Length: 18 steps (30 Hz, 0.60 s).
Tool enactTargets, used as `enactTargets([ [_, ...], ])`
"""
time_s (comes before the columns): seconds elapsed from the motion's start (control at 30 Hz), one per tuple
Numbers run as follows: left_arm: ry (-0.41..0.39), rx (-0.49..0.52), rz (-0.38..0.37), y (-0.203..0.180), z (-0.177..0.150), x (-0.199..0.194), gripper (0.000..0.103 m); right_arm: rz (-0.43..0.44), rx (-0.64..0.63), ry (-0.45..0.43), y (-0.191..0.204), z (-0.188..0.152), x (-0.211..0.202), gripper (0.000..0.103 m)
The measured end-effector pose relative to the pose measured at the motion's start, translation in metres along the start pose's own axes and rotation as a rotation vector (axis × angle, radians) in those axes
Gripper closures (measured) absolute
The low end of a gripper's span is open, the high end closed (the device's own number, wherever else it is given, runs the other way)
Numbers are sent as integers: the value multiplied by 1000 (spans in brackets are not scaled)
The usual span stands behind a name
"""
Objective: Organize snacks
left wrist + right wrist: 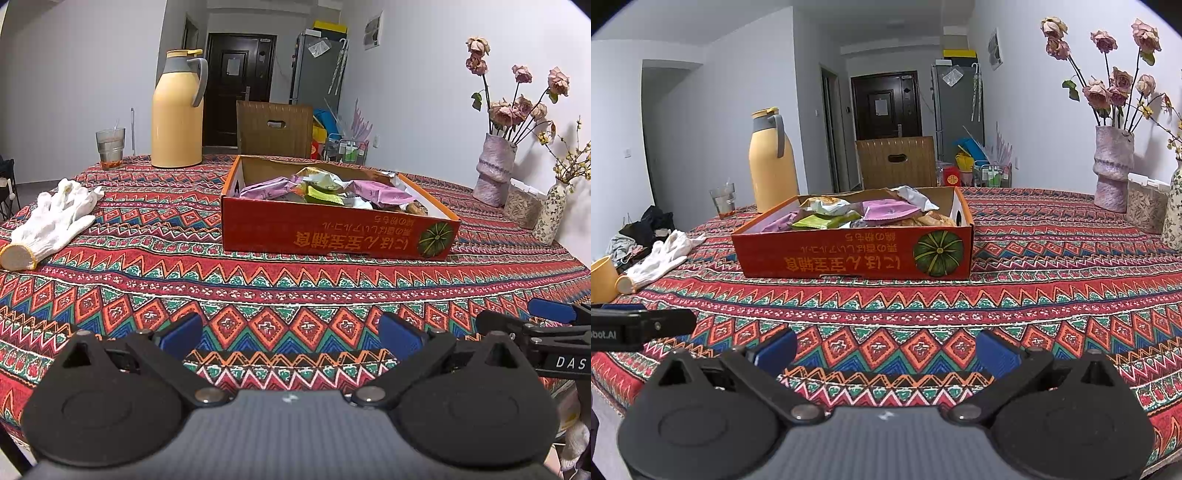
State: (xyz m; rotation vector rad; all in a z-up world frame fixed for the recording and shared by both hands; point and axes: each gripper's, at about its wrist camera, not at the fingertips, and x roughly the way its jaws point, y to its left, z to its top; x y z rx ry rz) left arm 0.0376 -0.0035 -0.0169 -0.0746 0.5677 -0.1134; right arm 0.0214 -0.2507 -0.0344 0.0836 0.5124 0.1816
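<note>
A shallow red cardboard box (332, 232) with a green pumpkin picture stands on the patterned tablecloth, filled with several snack packets (325, 186) in pink, green and silver wrappers. It also shows in the right wrist view (849, 254) with the packets (864, 214) inside. My left gripper (291, 334) is open and empty, low over the cloth near the table's front edge, well short of the box. My right gripper (886, 349) is open and empty, likewise short of the box. The right gripper's finger (550, 312) shows at the left view's right edge.
A yellow thermos jug (179, 110) and a glass (110, 147) stand behind the box at the left. White gloves (55, 218) lie at the left. A yellow cup (602, 278) sits at the left edge. Vases with dried flowers (495, 173) and a seed container (524, 206) stand at the right. A chair (275, 127) is behind the table.
</note>
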Motion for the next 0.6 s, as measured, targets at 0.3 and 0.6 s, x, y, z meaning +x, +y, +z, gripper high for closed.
enactTargets([
  [0.3, -2, 0, -3, -1, 1, -2, 0, 0, 0, 1, 0, 0, 0, 0],
  [0.6, 2, 2, -16, -1, 1, 1, 0, -1, -1, 5, 0, -1, 2, 0],
])
